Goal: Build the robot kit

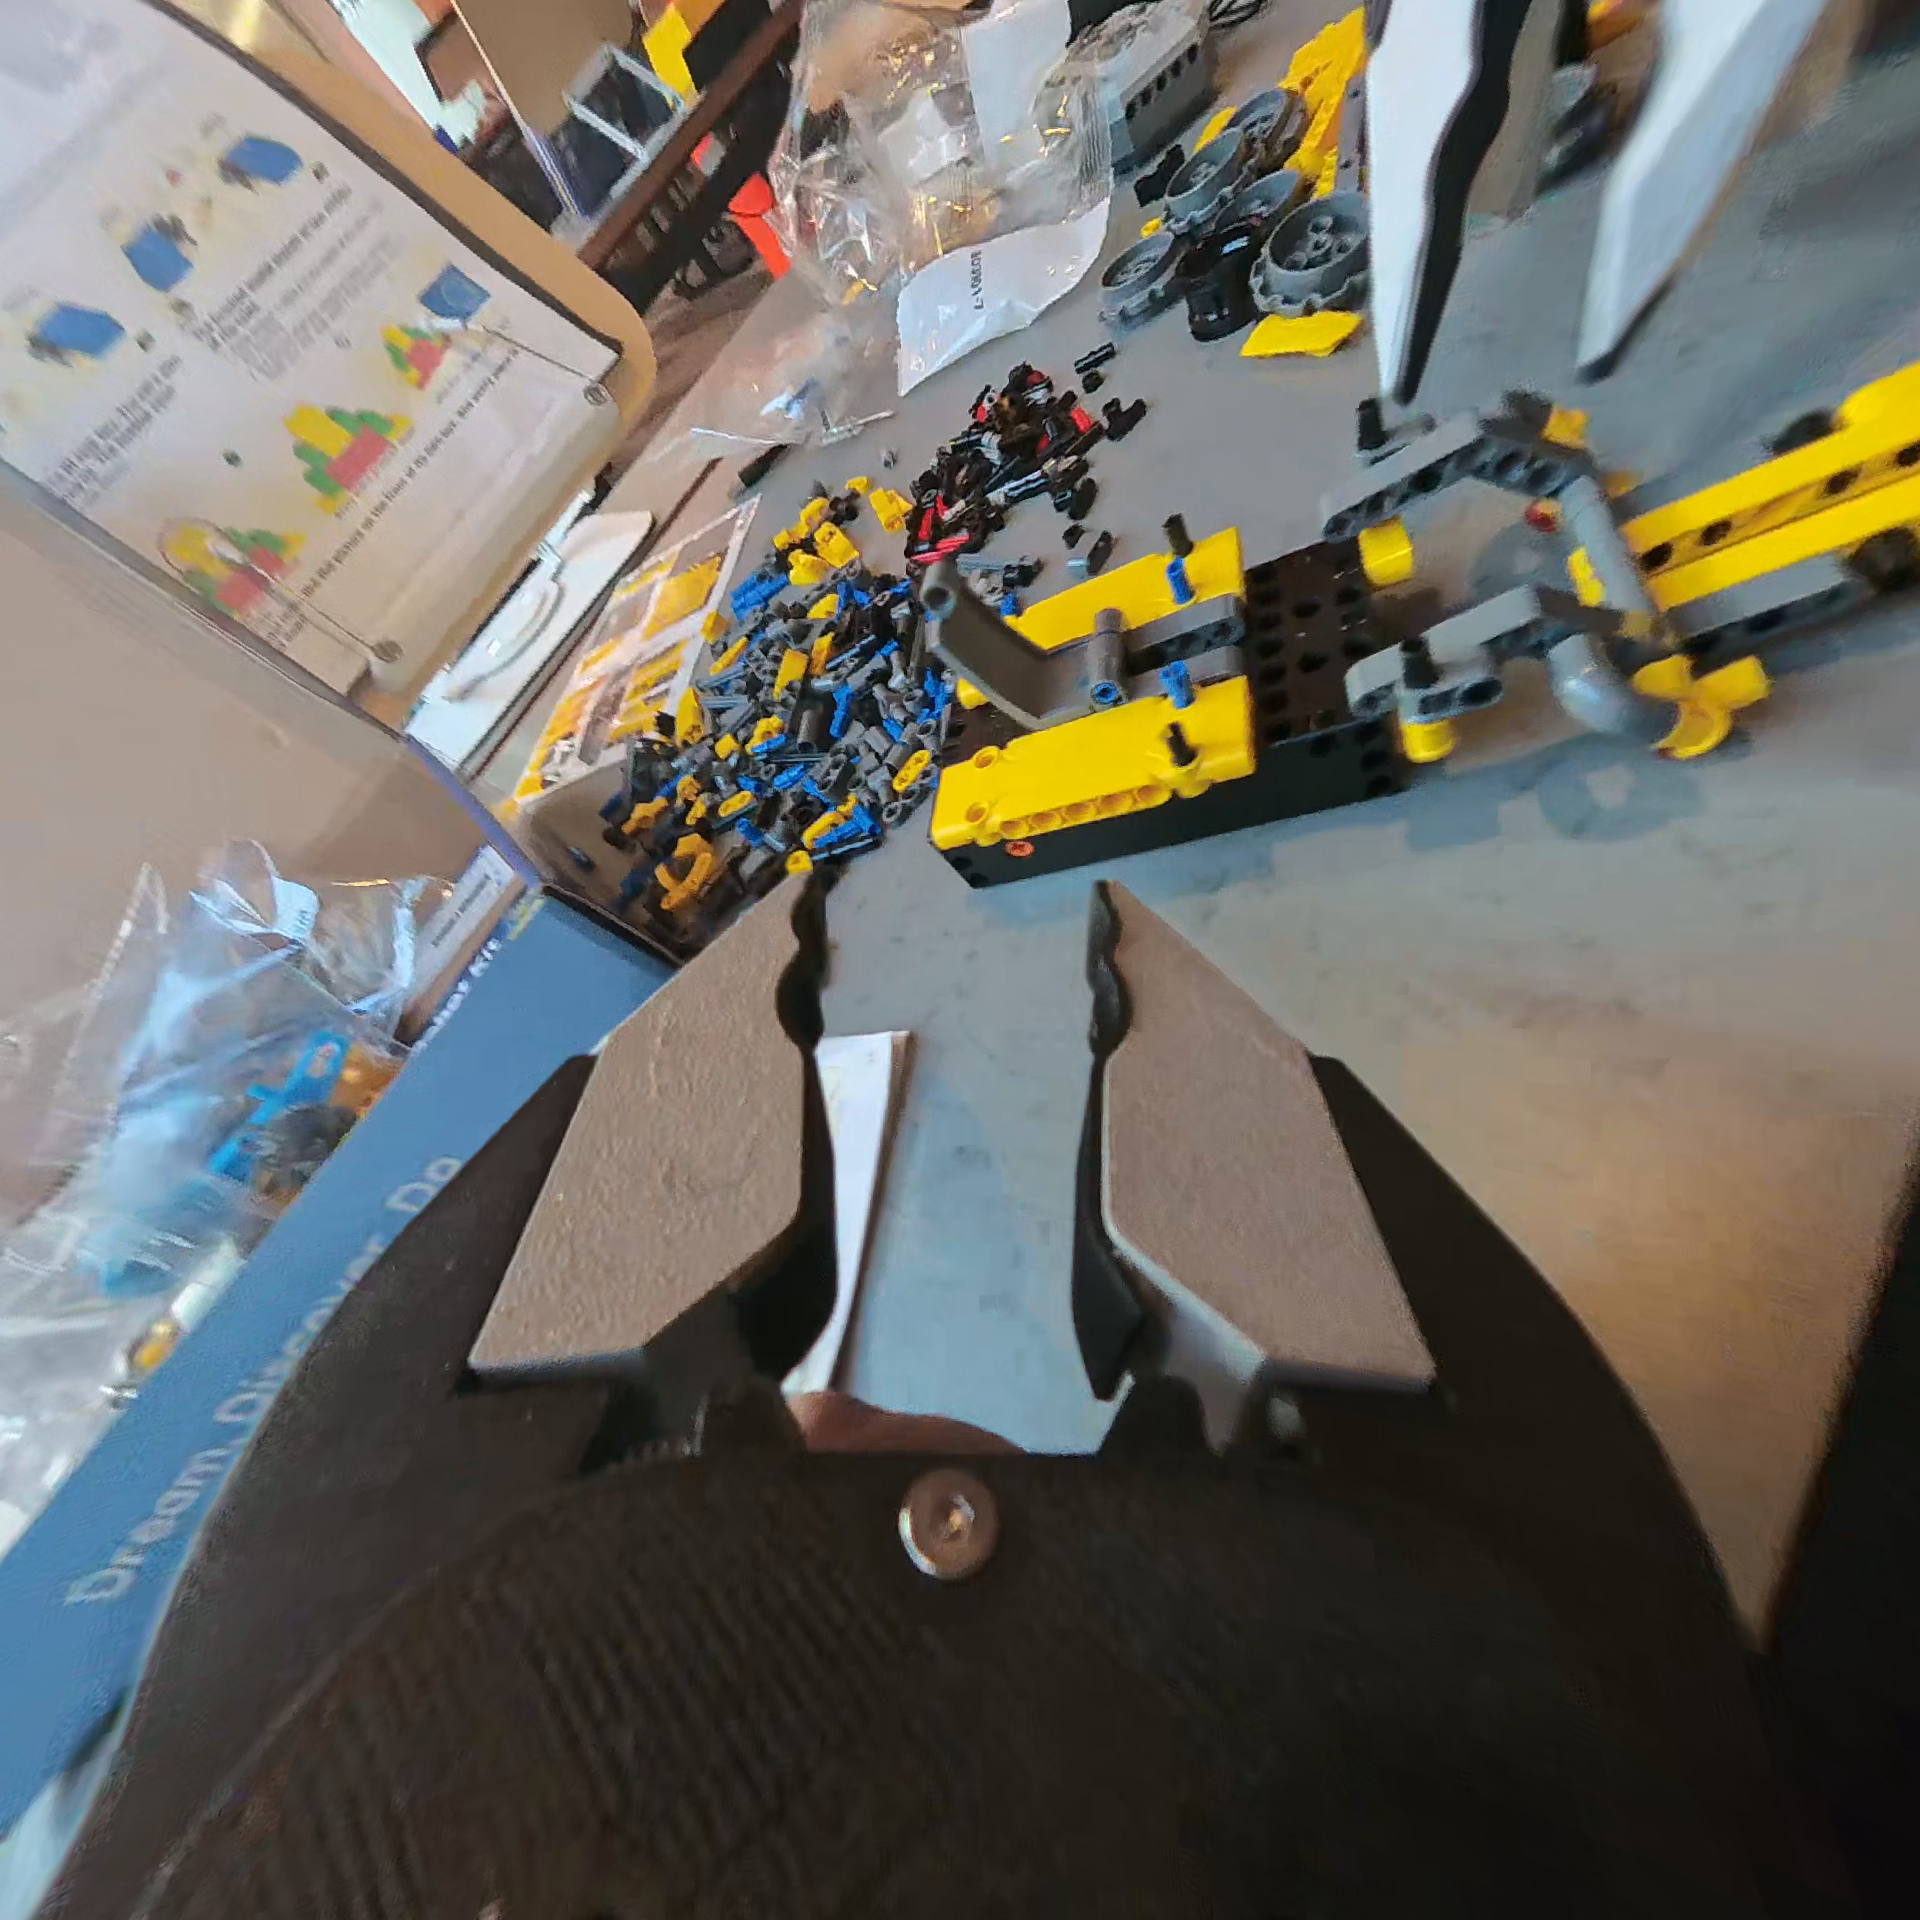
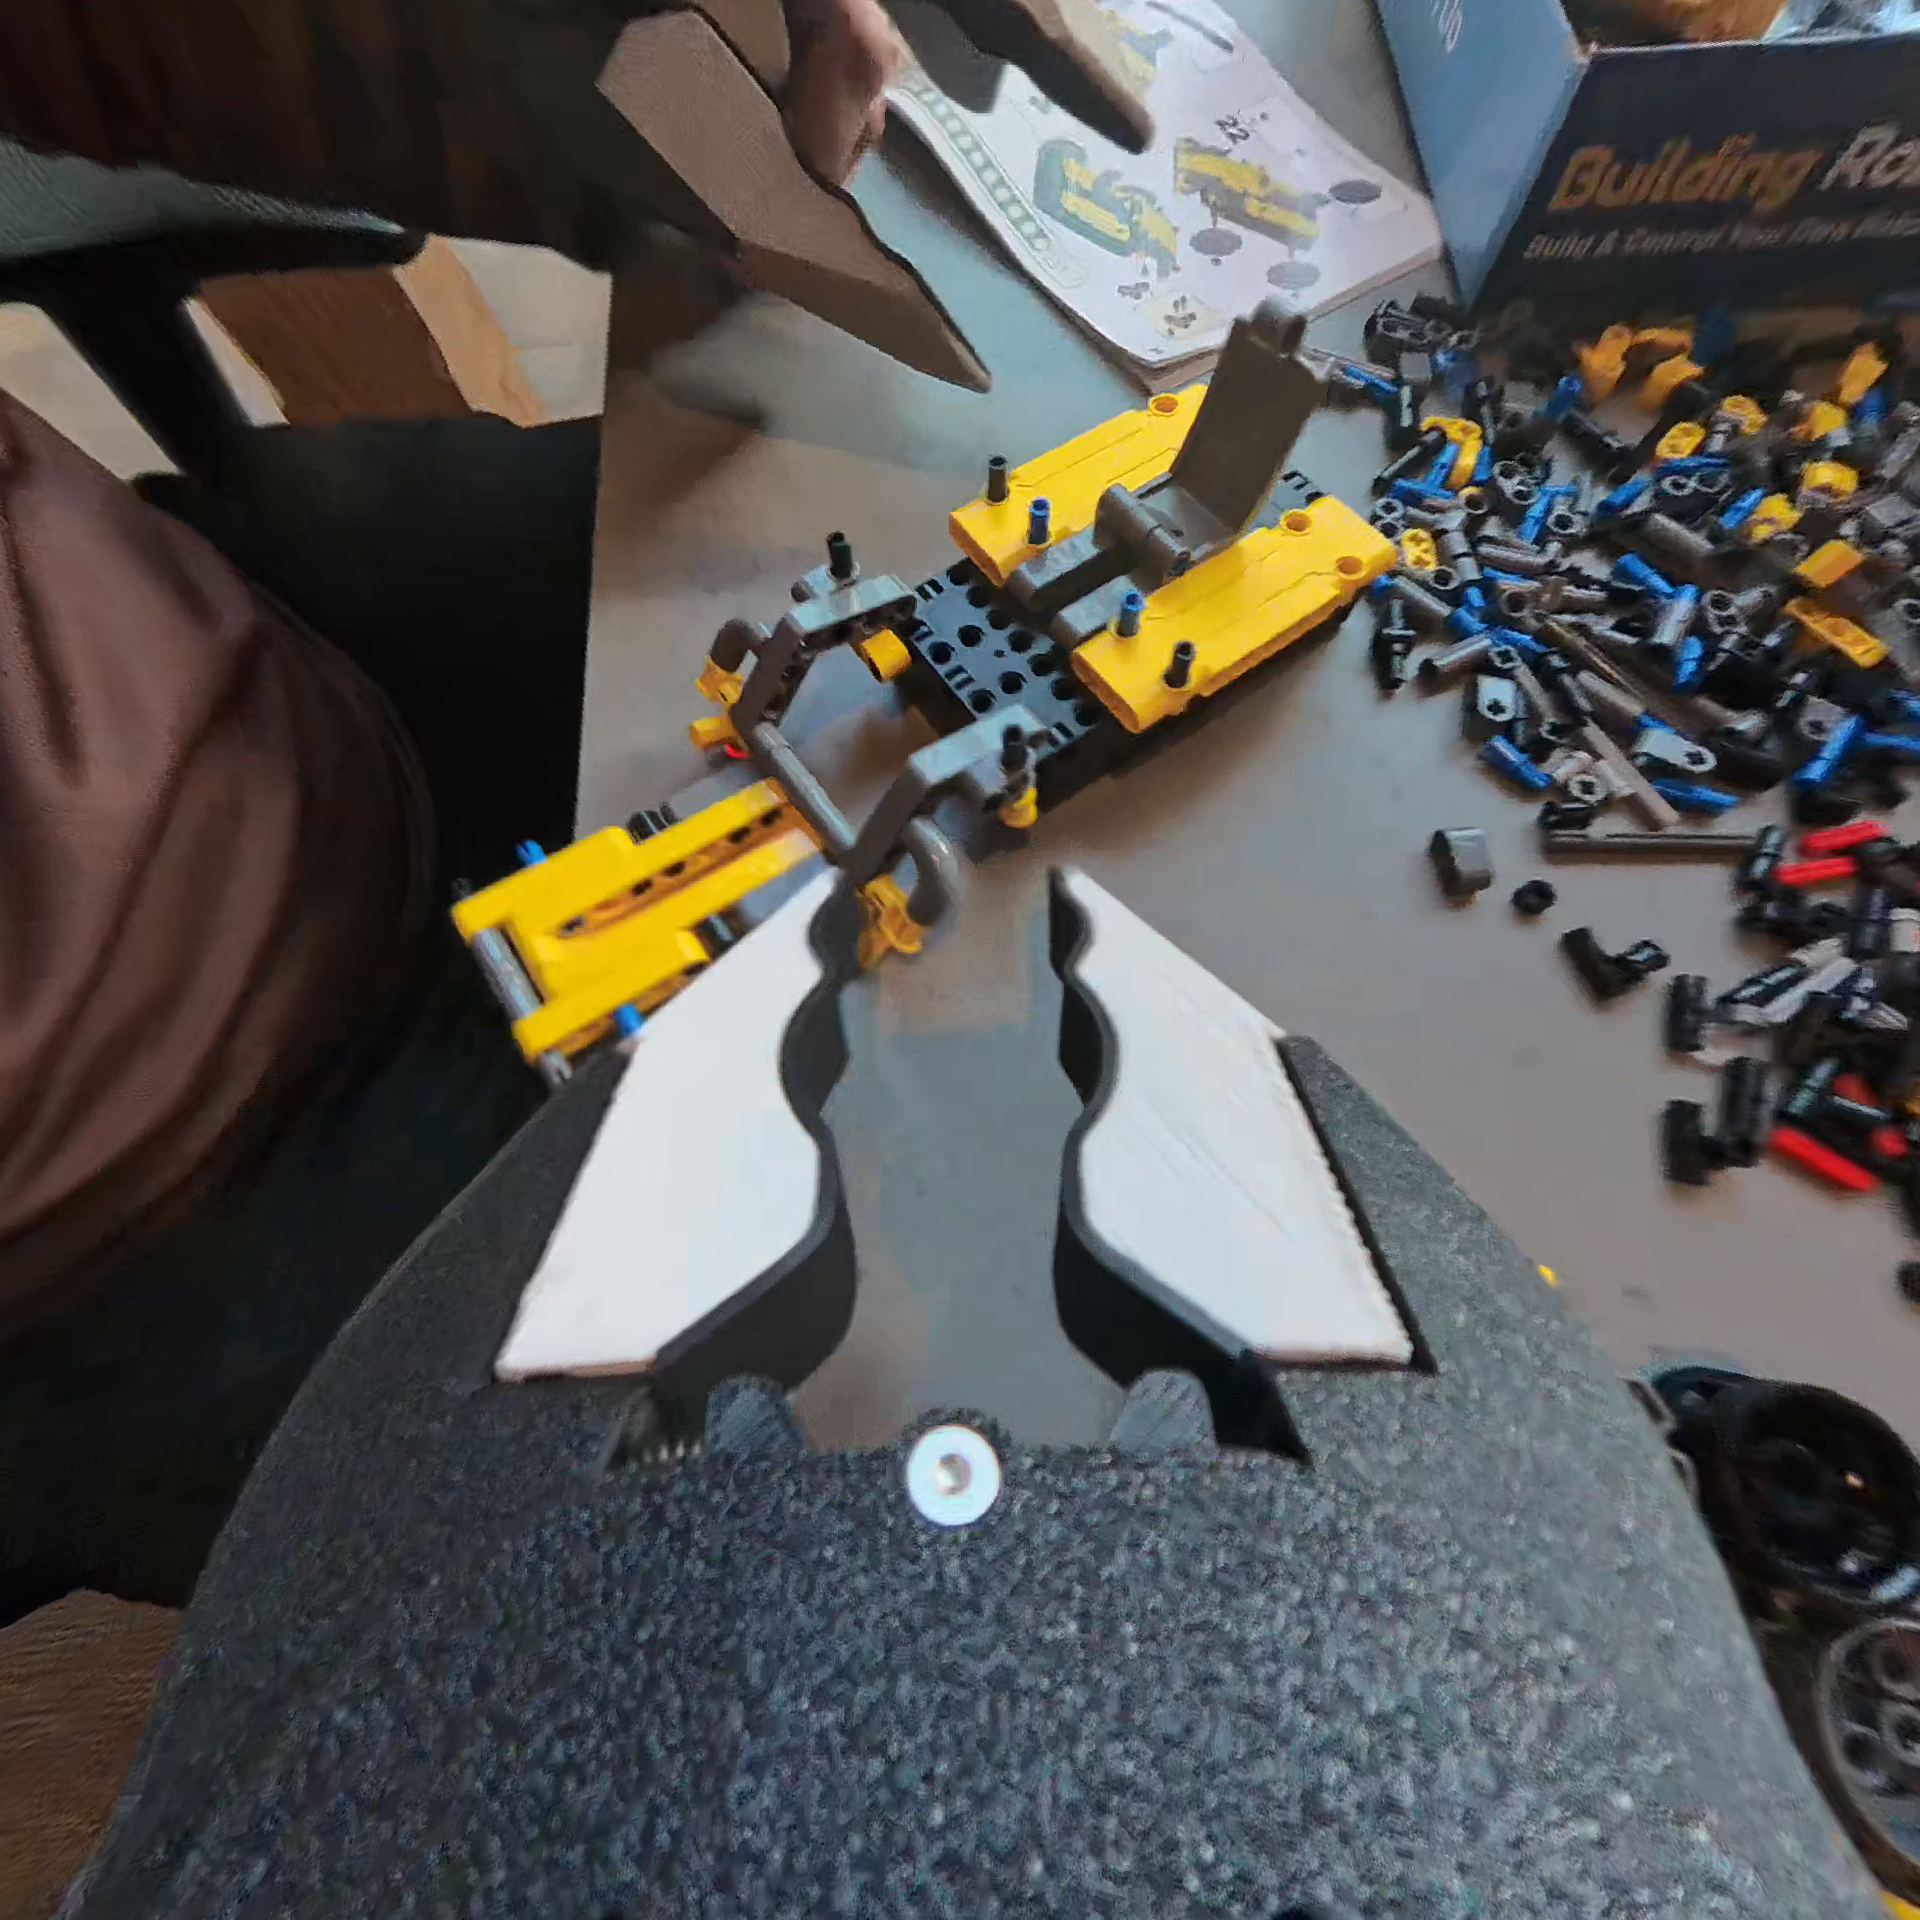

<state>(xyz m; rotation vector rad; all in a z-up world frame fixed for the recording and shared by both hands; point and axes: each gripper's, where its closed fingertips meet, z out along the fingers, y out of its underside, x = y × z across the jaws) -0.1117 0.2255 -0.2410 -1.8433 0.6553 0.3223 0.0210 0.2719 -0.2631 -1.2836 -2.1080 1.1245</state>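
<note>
A partly built yellow, black and grey brick vehicle [image 1: 1195, 717] lies on the grey table [image 1: 1455, 1039]. It also shows in the right wrist view [image 2: 1039, 644]. My left gripper [image 1: 961, 914] is open and empty, just short of the model's yellow end. My right gripper [image 2: 945, 894] is open and empty, its fingertips beside the model's grey frame and a small yellow piece [image 2: 888, 925]. The right gripper shows far off in the left wrist view [image 1: 1496, 343]. The left gripper shows at the top of the right wrist view [image 2: 831, 239].
Piles of small blue, black, yellow and red pieces [image 1: 810, 707] [image 2: 1683, 644] lie by the model. Grey wheels [image 1: 1247, 239], clear bags [image 1: 935, 156], an instruction booklet [image 2: 1174, 208] and a blue box [image 2: 1683, 177] ring the table. The table edge [image 2: 592, 623] runs left of the model.
</note>
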